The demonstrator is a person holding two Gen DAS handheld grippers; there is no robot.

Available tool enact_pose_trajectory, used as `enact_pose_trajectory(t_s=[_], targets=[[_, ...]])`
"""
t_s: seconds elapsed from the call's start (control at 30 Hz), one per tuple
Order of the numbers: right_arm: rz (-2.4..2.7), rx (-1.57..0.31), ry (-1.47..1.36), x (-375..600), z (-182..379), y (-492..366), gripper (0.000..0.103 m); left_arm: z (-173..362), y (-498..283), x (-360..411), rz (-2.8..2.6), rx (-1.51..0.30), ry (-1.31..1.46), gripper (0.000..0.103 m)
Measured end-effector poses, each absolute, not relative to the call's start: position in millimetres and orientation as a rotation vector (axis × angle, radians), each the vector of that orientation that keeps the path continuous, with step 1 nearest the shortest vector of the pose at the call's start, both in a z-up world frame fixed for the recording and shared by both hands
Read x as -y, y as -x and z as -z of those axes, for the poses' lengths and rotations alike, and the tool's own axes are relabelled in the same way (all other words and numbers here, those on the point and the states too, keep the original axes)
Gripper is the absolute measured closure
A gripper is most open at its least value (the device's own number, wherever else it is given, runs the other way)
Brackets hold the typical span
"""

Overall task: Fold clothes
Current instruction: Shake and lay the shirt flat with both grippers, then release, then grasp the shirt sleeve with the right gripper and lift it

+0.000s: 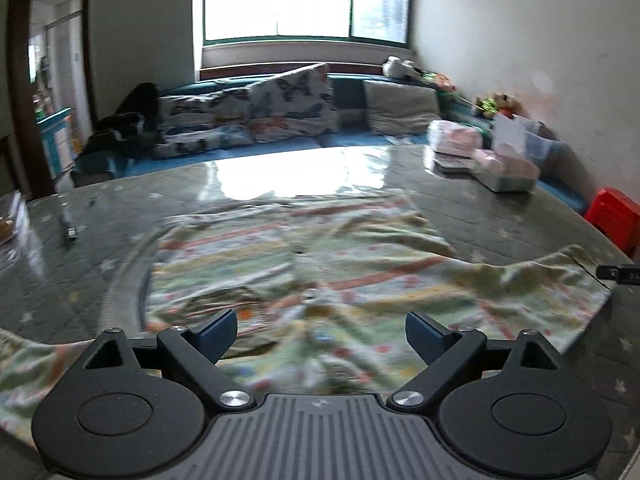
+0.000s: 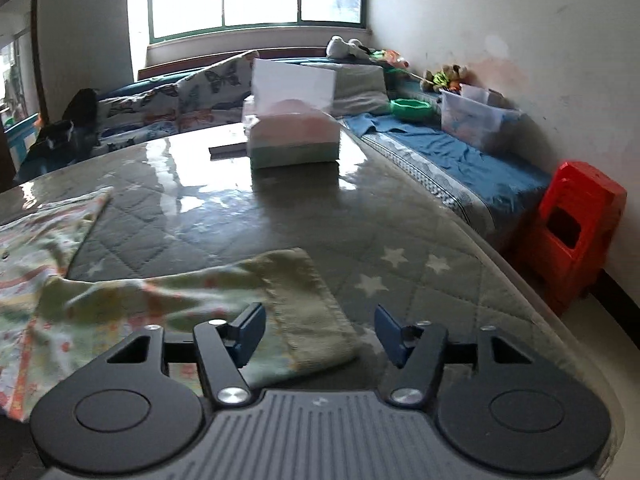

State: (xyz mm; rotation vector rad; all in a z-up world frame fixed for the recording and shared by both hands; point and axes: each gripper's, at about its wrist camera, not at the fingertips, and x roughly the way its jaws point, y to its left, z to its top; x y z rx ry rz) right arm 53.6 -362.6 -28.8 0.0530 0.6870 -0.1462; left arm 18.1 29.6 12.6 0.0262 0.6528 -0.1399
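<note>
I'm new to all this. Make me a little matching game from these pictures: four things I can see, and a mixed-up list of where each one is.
Things:
1. patterned garment
2. tissue box
3. red stool
4. green bowl

Places:
A. on the floor beside the table
B. on the blue bench by the wall
C. spread on the table in front of the grippers
D. standing at the table's far end

Pairs: 1-C, 2-D, 3-A, 4-B

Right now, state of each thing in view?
Garment: spread on the table, rumpled, not folded.
Sleeve: flat, cuff between the right jaws, not pinched.
Left gripper: open, empty, over the garment.
Right gripper: open, nothing gripped.
Tissue box: upright on the table, tissue sticking out.
</note>
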Motion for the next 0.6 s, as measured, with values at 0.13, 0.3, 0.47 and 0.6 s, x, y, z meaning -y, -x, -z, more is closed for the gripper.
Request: enact_pose_trajectory(t_s=[0.13,0.3,0.47,0.6], targets=[[0.142,-0.706,-0.083,372.0,34.0,-53.4,0.050,-8.7,-21.2,-12.7,0.179,-0.666,-0.046,0.008],[0.137,-0.712,-0.092,371.9,38.8,-51.7,0.052,-4.8,-24.3,4.5,0.217,-0.680,-0.072,0.007],[0.111,-0.717,-0.109,370.1,36.9,-53.3,0.066,-3.3,-25.5,11.8,0.227,-0.687,-0.082,0.006],[0.086,-0.705,-0.137,370.3,36.4,-51.3,0.083,-1.4,-25.5,17.7,0.234,-0.692,-0.094,0.006]])
